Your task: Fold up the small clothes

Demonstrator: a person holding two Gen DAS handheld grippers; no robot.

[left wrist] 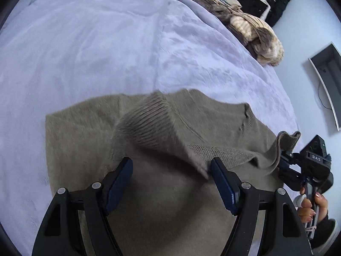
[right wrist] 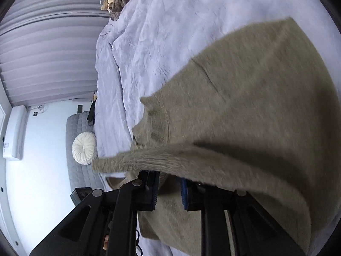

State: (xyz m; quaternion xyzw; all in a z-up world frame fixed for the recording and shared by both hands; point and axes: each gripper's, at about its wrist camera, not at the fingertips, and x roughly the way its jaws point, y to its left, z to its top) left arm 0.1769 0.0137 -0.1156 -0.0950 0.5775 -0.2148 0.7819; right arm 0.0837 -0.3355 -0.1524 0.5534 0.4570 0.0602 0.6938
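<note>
An olive-grey knit sweater (left wrist: pixel 85 132) lies on the pale blue blanket (left wrist: pixel 85 42), with a ribbed sleeve (left wrist: pixel 149 125) folded across its middle. My left gripper (left wrist: pixel 171 170) is open and empty, just above the sweater, its right finger (left wrist: pixel 223 183) beside the folded sleeve's edge. My right gripper (left wrist: pixel 283 160) is at the sweater's right edge, shut on a lifted fold of the knit (left wrist: pixel 287 138). In the right wrist view the same sweater (right wrist: pixel 255 96) drapes over the right gripper (right wrist: pixel 169 189), whose narrow-set fingers pinch the fabric.
A beige and brown fur throw (left wrist: pixel 251 27) is heaped at the far right of the bed. Black clothes (left wrist: pixel 268 2) lie on the floor beyond. A dark framed panel (left wrist: pixel 328 81) is at the right. A round white cushion (right wrist: pixel 84 149) rests on a grey quilted seat (right wrist: pixel 78 128).
</note>
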